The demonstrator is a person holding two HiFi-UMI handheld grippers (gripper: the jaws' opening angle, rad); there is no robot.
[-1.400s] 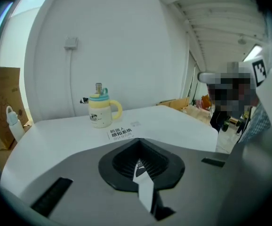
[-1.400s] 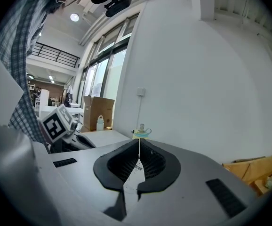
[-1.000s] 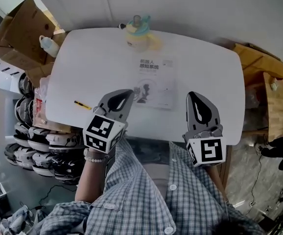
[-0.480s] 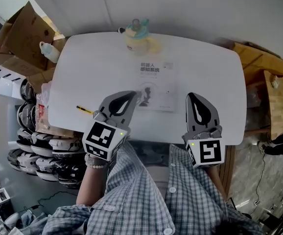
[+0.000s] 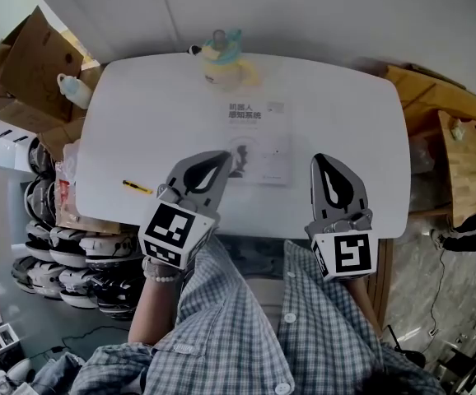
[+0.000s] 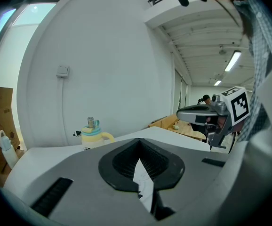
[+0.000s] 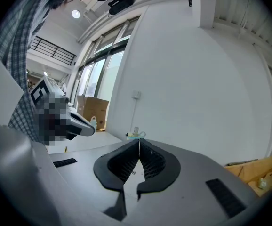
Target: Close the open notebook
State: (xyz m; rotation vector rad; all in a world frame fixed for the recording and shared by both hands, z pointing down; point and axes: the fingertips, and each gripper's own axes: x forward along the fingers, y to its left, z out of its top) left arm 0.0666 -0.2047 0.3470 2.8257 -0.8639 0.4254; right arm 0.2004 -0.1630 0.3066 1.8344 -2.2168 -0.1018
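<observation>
Since a second ago the left gripper (image 5: pixel 223 155) has lifted slightly toward the head camera, while the right gripper (image 5: pixel 327 160) has kept its place and the things on the table have not shifted. Both grippers hover over the near edge of the white table (image 5: pixel 139 122), pointing away from the person and a little downward, well apart from each other. The left gripper's jaws are pressed together with nothing clamped; through the narrow slit behind their tips a strip of white printed cover shows. The right gripper's jaws are likewise closed and empty. The notebook (image 5: pixel 259 141) lies flat and closed near the middle of the table, its white cover with dark print facing up, and in the head view the left gripper's tips overlap its near-left corner. A yellow cup with a teal lid (image 5: pixel 221 62) stands at the far edge beyond the notebook. A small yellow pen (image 5: pixel 137 188) lies near the left front edge, apart from everything else. Cardboard boxes (image 5: pixel 24 64) stand beside the table on the left.
</observation>
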